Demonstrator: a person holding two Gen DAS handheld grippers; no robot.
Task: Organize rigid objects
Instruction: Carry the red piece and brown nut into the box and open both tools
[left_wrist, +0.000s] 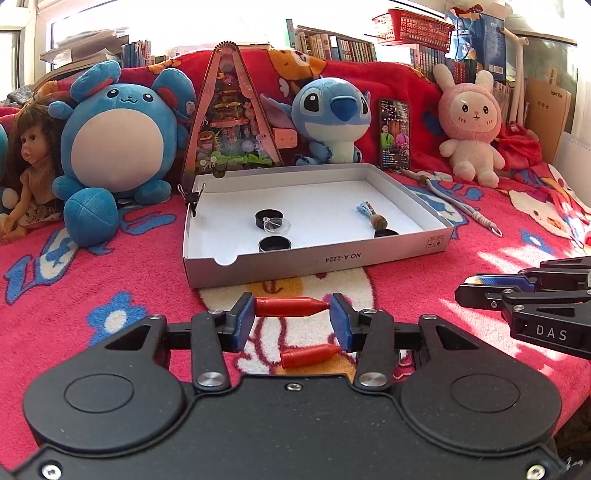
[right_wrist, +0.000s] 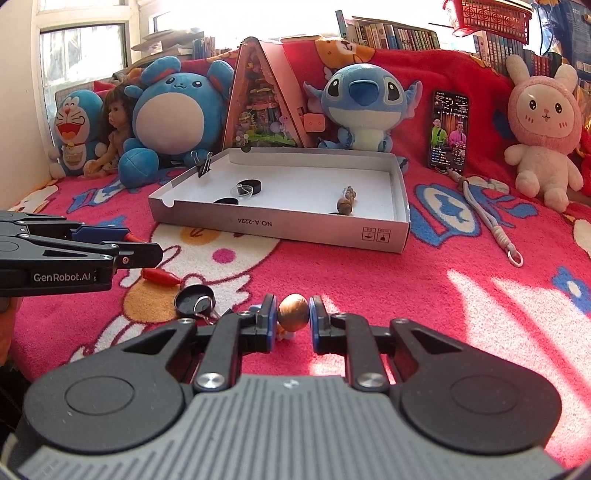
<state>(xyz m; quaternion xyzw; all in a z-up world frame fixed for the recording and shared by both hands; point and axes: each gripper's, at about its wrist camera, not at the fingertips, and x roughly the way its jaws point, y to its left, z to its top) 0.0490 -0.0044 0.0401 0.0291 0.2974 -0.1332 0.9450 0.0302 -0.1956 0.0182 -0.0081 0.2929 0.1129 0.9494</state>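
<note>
Left tool (left_wrist: 291, 314) is clamping a glossy red cone-tipped peg (left_wrist: 290, 306) end to end above the fuzzy red blanket (left_wrist: 110, 280); a second peg (left_wrist: 309, 356) is lying below. Right tool (right_wrist: 293, 317) is pinching a smooth brown bead (right_wrist: 293, 312). Only its camera is showing a black cap (right_wrist: 194, 301) nearby. The white cardboard tray (left_wrist: 317, 254) is sitting ahead.
</note>
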